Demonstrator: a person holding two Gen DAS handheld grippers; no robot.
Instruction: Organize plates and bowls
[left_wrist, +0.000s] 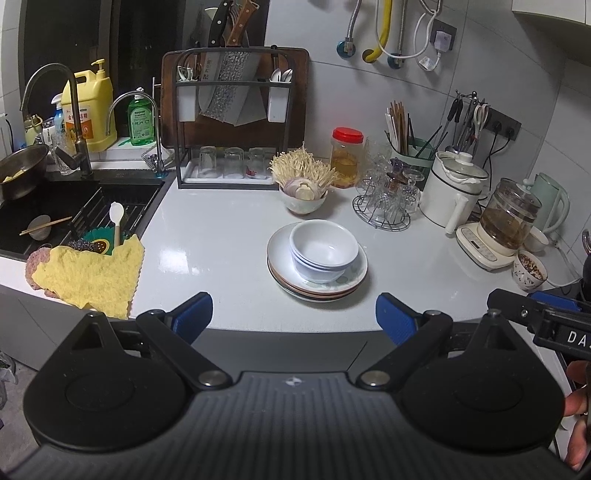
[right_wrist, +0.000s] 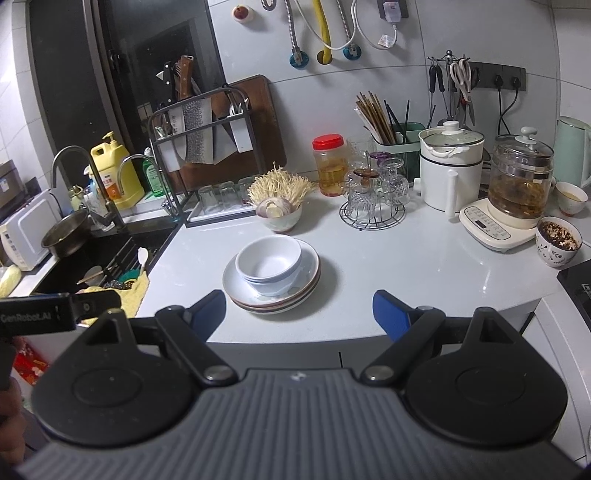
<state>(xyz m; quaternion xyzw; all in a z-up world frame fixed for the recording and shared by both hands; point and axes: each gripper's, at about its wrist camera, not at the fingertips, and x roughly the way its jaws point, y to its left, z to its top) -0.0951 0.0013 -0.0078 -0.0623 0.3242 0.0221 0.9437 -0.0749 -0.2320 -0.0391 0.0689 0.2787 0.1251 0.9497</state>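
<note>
Plates (left_wrist: 317, 284) and bowls (left_wrist: 325, 249) are sitting stacked together; sorting looks finished. Left gripper (left_wrist: 294, 315) and right gripper (right_wrist: 299, 312) are hovering wide, gripping nothing.

Both wrist cameras look forward and somewhat down, from just before the counter's front edge toward the tiled back wall. The left view sits a little to the left of the right one. Both share the stacked plates and bowls (left_wrist: 318, 254) (right_wrist: 272, 271), near the middle of each view.

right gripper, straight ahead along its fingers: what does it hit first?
Likely the stack of white bowls on the stacked plates, just past the open right gripper. Only bare white countertop lies between; depth is uncertain.
</note>
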